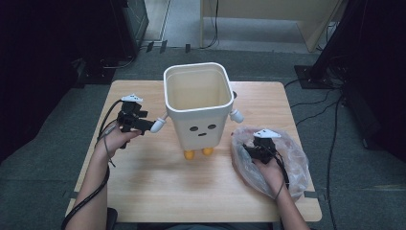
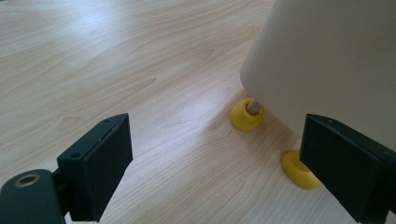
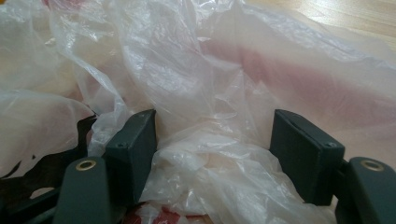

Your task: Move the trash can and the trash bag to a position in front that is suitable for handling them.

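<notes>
Right gripper [image 1: 253, 147]: seen in the high view near the table's right edge, towards the near side, held in the person's right hand [image 1: 270, 173]. Its jaws are spread wide in the right gripper view, with crumpled film bunched loosely in the gap; the pads are not seen pressing on it, so nothing is gripped.
Plastic bag [image 1: 294, 158]: a clear, crumpled bag is laid on the table by the right edge, under and around the right gripper. Something reddish is glimpsed through the film [image 3: 280, 84]; what it is cannot be told.
Left gripper [image 1: 152, 127]: seen on the left half of the table, held in the left hand [image 1: 114, 139]. Its jaws are set wide apart in the left gripper view, with bare wood between them and nothing held. In the high view its tip is placed at the bin's white left arm [image 1: 159, 124]; whether that arm is touched cannot be told.
Bin [image 1: 197, 103]: a cream character-shaped waste bin with a simple face is stood upright and open-topped at the middle of the table, towards the far edge, on two yellow feet [image 2: 246, 115].
Table [image 1: 158, 191]: a light wooden top is used to carry everything.
</notes>
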